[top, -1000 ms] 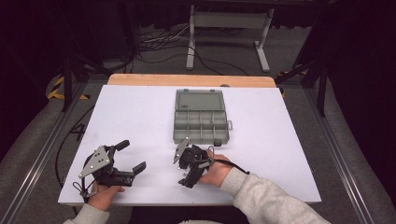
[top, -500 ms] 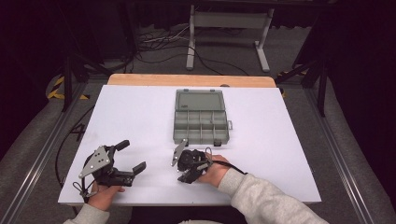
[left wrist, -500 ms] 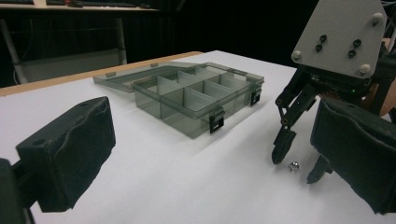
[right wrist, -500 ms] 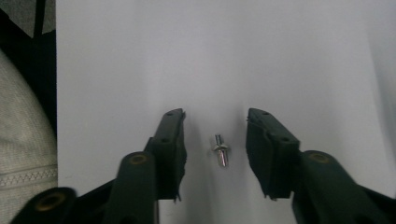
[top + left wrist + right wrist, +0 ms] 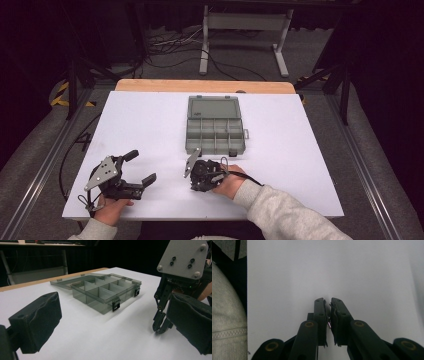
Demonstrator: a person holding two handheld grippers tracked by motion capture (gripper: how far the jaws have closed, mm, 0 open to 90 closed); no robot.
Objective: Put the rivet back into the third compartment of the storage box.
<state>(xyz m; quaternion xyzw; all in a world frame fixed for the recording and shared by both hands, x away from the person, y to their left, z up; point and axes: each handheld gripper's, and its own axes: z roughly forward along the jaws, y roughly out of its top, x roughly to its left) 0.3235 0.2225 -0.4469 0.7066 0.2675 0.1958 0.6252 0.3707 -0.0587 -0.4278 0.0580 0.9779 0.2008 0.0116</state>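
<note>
Two grippers (image 5: 131, 174) (image 5: 200, 176), one open compartment box (image 5: 215, 131), one table (image 5: 150, 120).

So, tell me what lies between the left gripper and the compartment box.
Only bare white table separates the left gripper from the compartment box, in both the high view and left gripper view.

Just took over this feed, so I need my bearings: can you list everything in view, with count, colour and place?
Compartment box: one, translucent grey, table centre, lid open flat behind it, compartments look empty.
Table: one, white top, wooden far edge.
Small metallic piece: one, silvery, between the right gripper's pads; too small to identify.
Metal stand: one, light grey, on the floor beyond the table.
Cables: several, dark and light, floor behind the table.
Left gripper: one, black, near-left table edge, jaws open.
Right gripper: one, black, pointing down at the table, jaws just closed.
Sleeve: light grey, right forearm.
</note>
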